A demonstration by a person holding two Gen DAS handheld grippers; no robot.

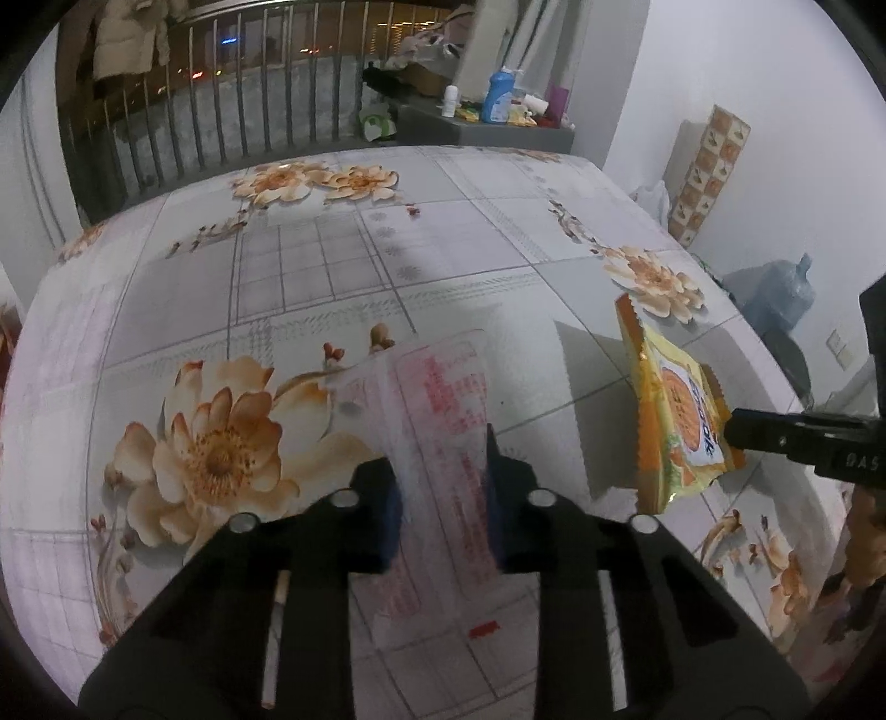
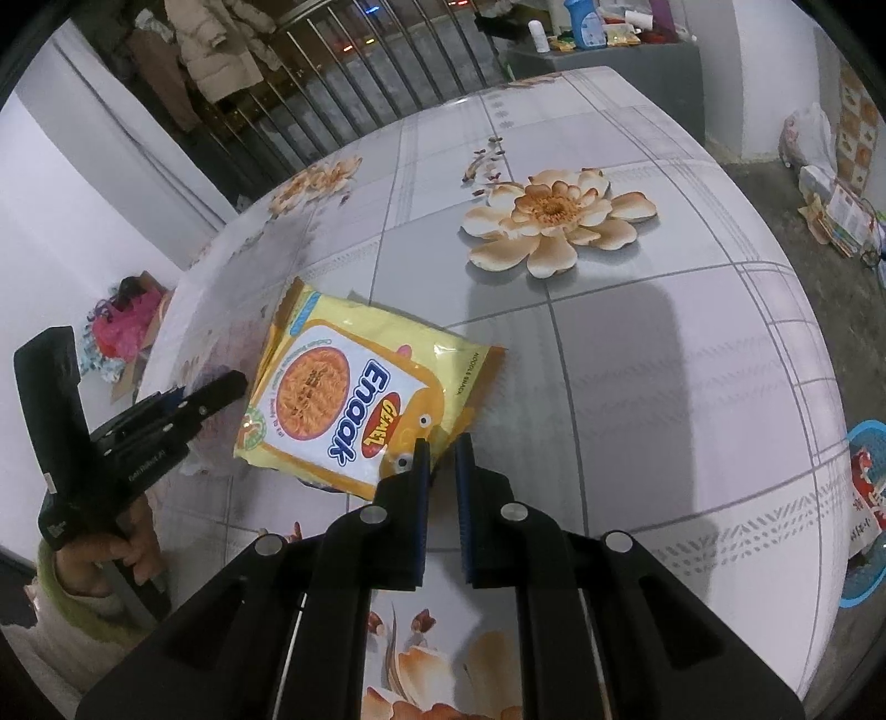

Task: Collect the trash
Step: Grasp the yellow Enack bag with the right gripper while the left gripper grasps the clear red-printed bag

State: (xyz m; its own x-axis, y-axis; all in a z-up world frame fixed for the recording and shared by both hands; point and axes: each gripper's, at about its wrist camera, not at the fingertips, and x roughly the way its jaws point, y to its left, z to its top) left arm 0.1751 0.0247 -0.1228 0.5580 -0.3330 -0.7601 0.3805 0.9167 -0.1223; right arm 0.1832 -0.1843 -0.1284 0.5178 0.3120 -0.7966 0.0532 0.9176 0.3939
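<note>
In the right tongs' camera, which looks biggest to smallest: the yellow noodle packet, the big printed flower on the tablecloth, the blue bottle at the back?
1. Yellow noodle packet, though it is nearest the camera.
2. Printed flower, somewhat smaller.
3. Blue bottle, tiny, but far away, so its true size is unsure.

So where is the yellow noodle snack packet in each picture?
Left wrist view: the yellow noodle snack packet is at the right side, lifted above the table, pinched by the right hand-held gripper coming in from the right edge.
Right wrist view: the packet sits left of centre, its near corner between that hand-held gripper's fingers.
Shared landmark: the blue bottle on the grey counter behind the table.
</note>
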